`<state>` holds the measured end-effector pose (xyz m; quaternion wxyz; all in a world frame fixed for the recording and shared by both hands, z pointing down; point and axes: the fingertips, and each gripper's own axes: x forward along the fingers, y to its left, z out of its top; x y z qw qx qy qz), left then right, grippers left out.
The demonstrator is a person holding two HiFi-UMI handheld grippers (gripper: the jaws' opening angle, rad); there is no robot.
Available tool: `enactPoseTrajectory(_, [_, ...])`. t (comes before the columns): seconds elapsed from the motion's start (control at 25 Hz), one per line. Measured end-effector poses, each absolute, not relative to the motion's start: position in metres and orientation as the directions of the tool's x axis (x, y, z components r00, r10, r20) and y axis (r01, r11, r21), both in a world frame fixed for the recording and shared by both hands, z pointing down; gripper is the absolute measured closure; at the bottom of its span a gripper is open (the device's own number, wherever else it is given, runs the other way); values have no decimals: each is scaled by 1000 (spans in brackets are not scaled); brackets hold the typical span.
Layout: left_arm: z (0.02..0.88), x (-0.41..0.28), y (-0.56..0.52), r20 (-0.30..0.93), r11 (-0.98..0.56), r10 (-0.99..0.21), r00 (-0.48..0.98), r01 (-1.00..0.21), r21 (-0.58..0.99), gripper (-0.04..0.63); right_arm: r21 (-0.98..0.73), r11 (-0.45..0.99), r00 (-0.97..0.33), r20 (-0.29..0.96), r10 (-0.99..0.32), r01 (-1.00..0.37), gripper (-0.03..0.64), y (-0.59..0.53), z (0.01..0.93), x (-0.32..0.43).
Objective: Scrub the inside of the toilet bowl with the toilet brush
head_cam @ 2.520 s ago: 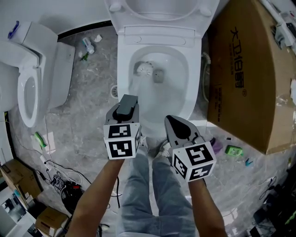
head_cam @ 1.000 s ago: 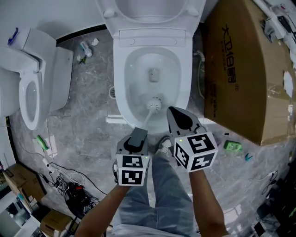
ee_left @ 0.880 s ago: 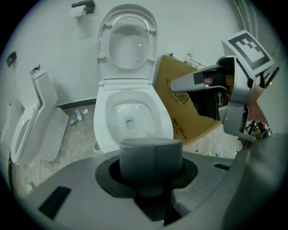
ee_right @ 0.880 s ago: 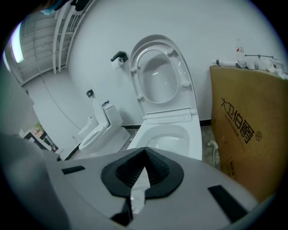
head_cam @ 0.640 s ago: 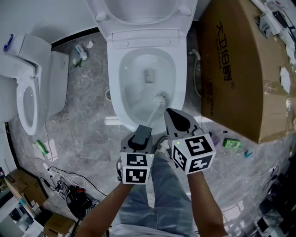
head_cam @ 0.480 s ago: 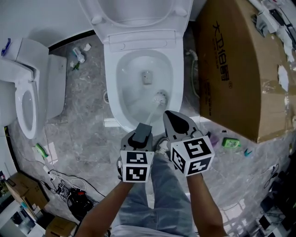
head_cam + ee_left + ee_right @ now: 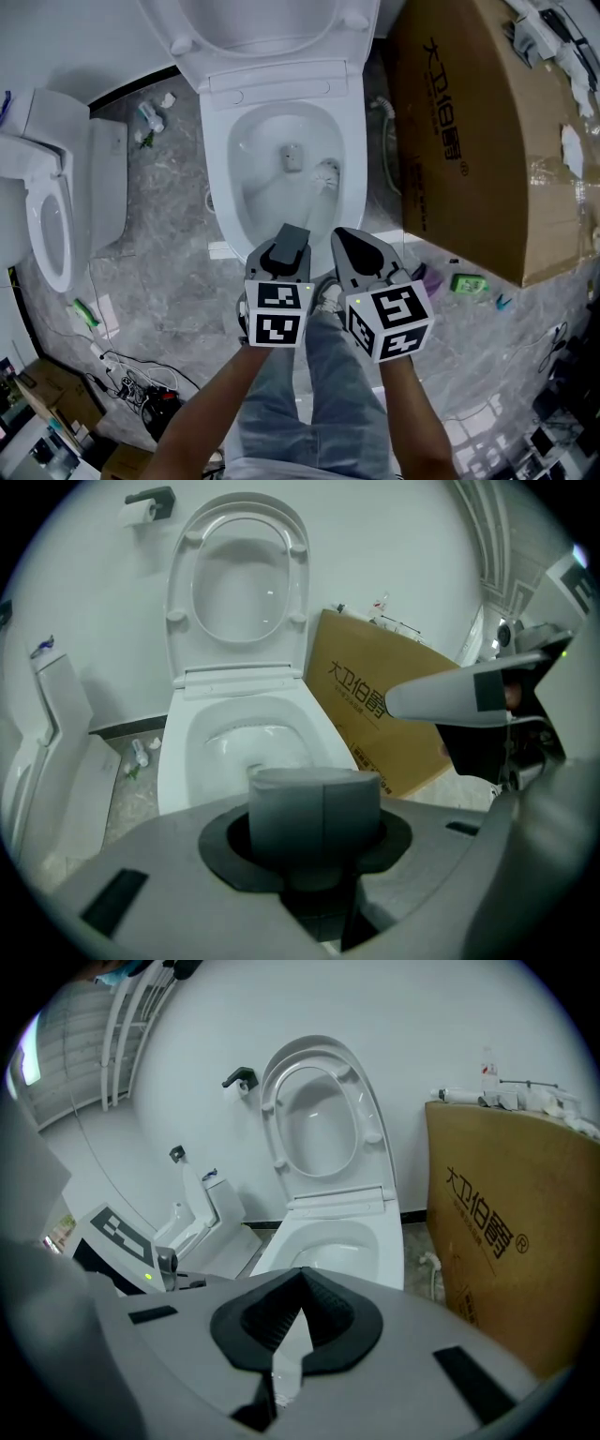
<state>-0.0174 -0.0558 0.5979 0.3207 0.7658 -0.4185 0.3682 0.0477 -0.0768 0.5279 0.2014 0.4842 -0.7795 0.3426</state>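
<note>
Left tool (image 7: 287, 244) clamps toilet brush (image 7: 327, 174), whose head alone shows clearly.

Four dark Chinese characters, 大卫伯爵, were printed in a row on the brown cardboard box (image 7: 487, 141) that stood just to the right of the toilet (image 7: 217, 187). The same four characters showed on the box in both gripper views. In the right gripper view a small circled ® followed the last character. On the near side of the toilet, the cubes of the left tongs (image 7: 291, 242) and right tongs (image 7: 354, 248) bore black-and-white square code markers.
</note>
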Motion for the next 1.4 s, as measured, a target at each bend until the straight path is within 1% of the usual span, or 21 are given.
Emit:
enactPoseTrajectory(0.24, [605, -31, -71, 838, -434, -416, 354, -887, 159, 437, -343, 285, -445, 652, -614, -895, 620, -77, 534, 47])
enactPoseTrajectory(0.44, [619, -39, -76, 852, -430, -403, 333, -891, 145, 437, -347, 283, -447, 658, -606, -894, 620, -77, 540, 45])
enactPoseTrajectory(0.88, [642, -37, -111, 838, -466, -421, 347, -875, 129, 437, -351, 313, -470, 669, -576, -883, 620, -81, 548, 29])
enactPoseTrajectory(1.4, [634, -81, -137, 848, -416, -457, 268, -907, 62, 437, -359, 328, -486, 673, -558, -874, 620, -83, 553, 18])
